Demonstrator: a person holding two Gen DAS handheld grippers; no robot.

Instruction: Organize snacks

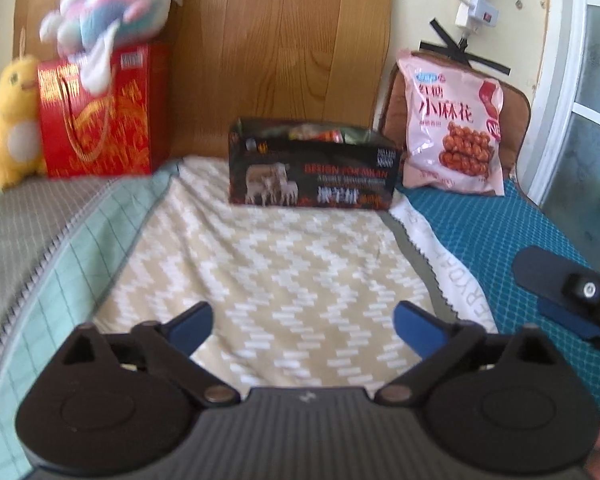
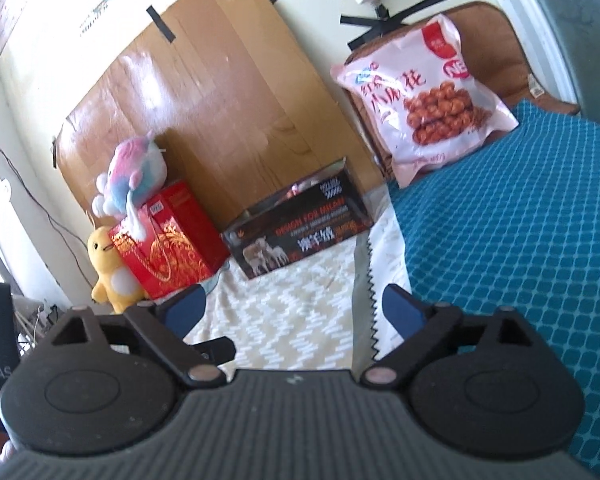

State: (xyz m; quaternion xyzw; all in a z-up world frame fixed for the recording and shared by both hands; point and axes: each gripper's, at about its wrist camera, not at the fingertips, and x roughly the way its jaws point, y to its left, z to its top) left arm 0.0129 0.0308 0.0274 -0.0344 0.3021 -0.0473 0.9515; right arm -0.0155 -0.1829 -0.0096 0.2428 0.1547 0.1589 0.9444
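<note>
Fingers, left: left gripper [image 1: 303, 322] spread wide, blue pads apart, nothing between them; hovers over the beige zigzag blanket [image 1: 268, 264].
Fingers, right: right gripper [image 2: 296, 312] likewise spread wide and empty, over the blanket's toothed white edge; its tips also show at the right margin of the left wrist view.
Ground beneath: a bed, carrying the blanket in the middle, a teal quilted cover [image 2: 520, 240] to the right, a grey-and-mint checked sheet [image 1: 40, 240] to the left.
Snack box: black open-top box [image 1: 312, 168] straight ahead of the left fingers, well apart from them, standing on the far end of the blanket against the wooden board [image 1: 260, 48]; wrapped snacks show above its rim. Judged the collecting container, set centrally so both hands can reach it.
Snack bag: pink bag of fried dough twists [image 1: 452, 120], just right of the box, upright, leaning on a brown cushion [image 1: 516, 120]; probably propped that way to stay standing. Ahead and right of both pairs of fingers, out of reach.
Gift box: red box with cord handle [image 1: 100, 116], left of the black box, against the board.
Toys: pastel plush [image 1: 112, 20] on top of the red box; yellow plush [image 1: 12, 120] beside it.
Status: neither hand holds anything; the bag appears the remaining loose item.
</note>
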